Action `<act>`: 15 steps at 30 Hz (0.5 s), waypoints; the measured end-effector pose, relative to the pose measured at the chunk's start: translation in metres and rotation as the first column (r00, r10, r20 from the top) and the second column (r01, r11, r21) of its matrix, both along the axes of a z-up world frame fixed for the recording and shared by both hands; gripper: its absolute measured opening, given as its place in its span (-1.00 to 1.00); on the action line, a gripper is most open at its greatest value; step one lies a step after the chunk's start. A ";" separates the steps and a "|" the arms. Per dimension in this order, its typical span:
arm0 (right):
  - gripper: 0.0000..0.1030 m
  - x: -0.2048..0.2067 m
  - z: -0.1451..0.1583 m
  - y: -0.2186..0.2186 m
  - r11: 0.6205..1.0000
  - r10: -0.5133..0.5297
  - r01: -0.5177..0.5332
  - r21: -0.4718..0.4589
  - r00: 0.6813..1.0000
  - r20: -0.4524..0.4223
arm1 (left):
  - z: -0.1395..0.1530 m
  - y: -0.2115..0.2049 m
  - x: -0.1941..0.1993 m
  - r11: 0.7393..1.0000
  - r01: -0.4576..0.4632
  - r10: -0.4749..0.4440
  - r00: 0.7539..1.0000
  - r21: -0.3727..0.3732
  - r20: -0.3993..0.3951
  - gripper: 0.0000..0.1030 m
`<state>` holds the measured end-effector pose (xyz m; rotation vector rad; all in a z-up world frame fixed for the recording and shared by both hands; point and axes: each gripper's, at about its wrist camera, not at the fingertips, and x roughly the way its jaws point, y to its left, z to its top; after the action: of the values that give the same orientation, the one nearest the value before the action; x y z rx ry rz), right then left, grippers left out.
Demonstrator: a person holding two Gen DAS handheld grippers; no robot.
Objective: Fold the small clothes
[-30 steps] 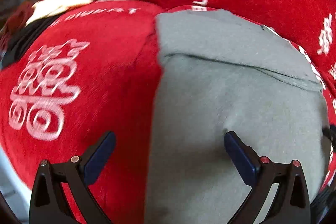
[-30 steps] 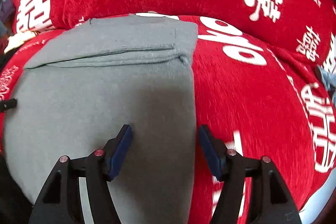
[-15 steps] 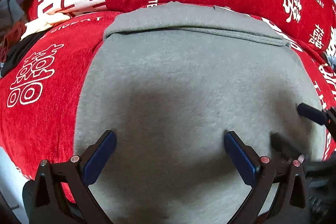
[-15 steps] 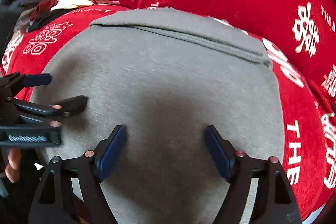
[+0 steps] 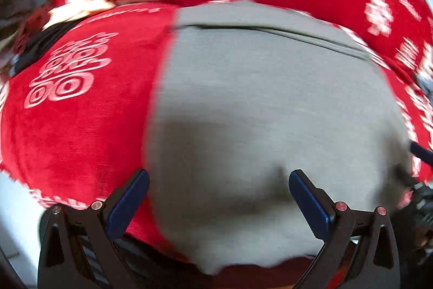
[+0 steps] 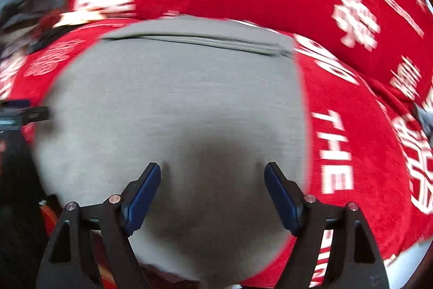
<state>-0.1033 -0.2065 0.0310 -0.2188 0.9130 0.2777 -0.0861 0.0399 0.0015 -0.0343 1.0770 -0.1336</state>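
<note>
We observe bright, even lighting, strong motion blur, fisheye bending with dark corners, and soft shadows on the grey garment (image 5: 270, 113).

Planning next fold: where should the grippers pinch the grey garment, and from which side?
Probably the near hem of the grey garment, near its two corners, coming from the near edge. It lies flat on the red cover, its far edge already doubled over, so only edges offer a pinch.

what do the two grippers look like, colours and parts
Both match: the left gripper and right gripper have black angular plastic arms with triangular cut-outs, dark blue flat pads on the fingers, and small round copper-coloured pivot pins. No cables or sleeves show.
</note>
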 end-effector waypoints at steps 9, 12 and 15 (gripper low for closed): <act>0.58 -0.033 -0.037 0.047 0.938 0.256 -0.252 -0.237 0.967 -0.016 | -0.029 -0.069 -0.018 0.949 0.268 -0.263 0.963 0.168 -0.050 1.00; 0.58 -0.038 -0.038 0.028 0.940 0.233 -0.234 -0.250 0.972 -0.033 | -0.030 -0.048 -0.015 0.961 0.230 -0.220 0.972 0.151 -0.076 1.00; 0.58 -0.038 -0.036 0.008 0.938 0.188 -0.191 -0.288 0.981 -0.041 | -0.031 -0.026 -0.014 0.968 0.206 -0.193 0.976 0.146 -0.099 1.00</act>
<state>-0.1413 -0.1986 -0.0047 -0.5805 0.9449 0.3227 -0.0998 0.0140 -0.0298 0.2115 1.1709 -0.2305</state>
